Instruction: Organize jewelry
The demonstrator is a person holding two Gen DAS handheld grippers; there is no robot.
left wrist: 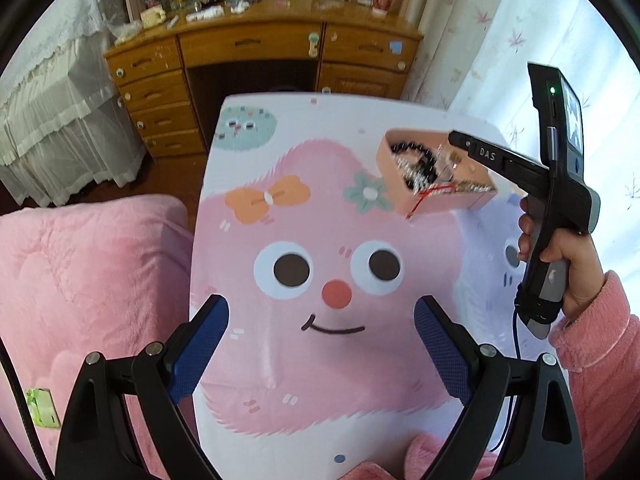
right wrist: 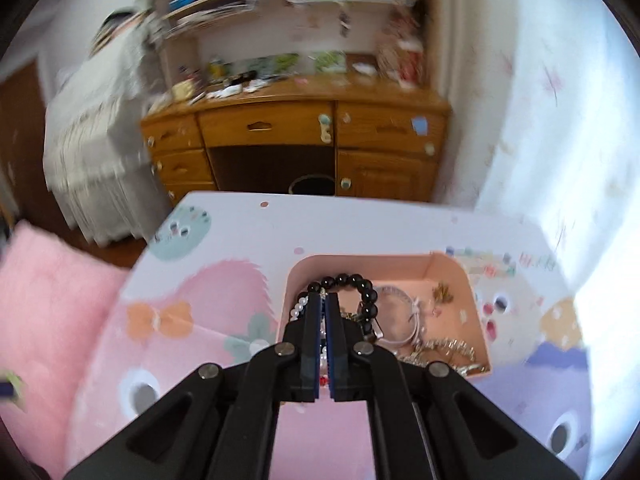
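The right gripper reaches down into the pink jewelry box, its fingers pinched together on a pearl bracelet beside the black bead bracelet. The left gripper hangs wide open and empty, well back from the box. The box sits on a cartoon-print table in a bedroom with a wooden desk.

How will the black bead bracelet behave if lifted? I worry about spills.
The black bead bracelet is strung round beads, so it probably hangs limp. It lies among other chains in the pink box, so may snag. The right gripper looks shut there.
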